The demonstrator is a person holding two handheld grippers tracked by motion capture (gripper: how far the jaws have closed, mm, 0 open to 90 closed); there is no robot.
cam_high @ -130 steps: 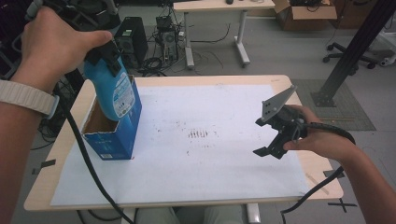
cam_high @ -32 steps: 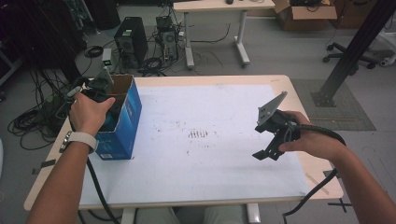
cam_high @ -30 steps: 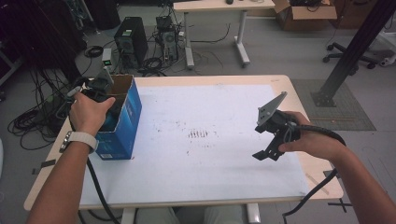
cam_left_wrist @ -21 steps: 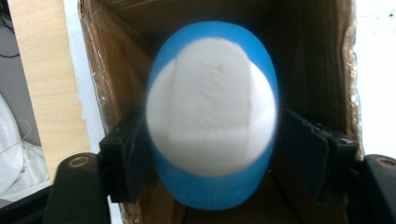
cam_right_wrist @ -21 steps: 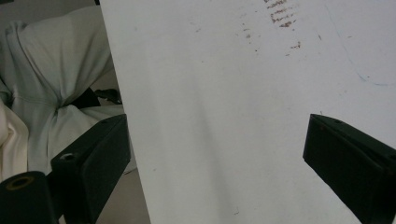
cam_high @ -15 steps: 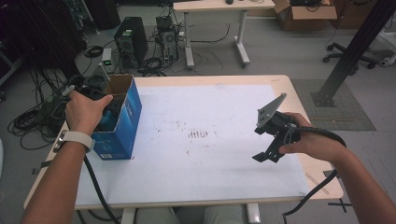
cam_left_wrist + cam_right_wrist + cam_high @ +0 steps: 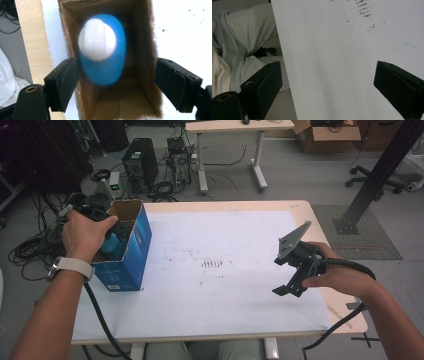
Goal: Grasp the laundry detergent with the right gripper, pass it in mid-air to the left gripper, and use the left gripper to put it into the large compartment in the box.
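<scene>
Both grippers open. Left gripper (image 7: 115, 82) jaws have just been opening, clear of blue bottle (image 7: 102, 48) standing in cardboard box (image 7: 131, 251) at table's 9 o'clock: drop-off looks done. Right gripper (image 7: 295, 270) idles at 3 o'clock.

Left gripper (image 7: 113, 82) jaws just opened, apparently off the blue bottle (image 7: 102, 48), now standing in the box (image 7: 132, 247)

blue bottle (image 7: 102, 50) blurred, box (image 7: 131, 255) hiding its lower part, box bottom cropped

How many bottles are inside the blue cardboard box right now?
1: a blue bottle with a white cap stands in the blue cardboard box; others could be hidden beneath it.
</scene>
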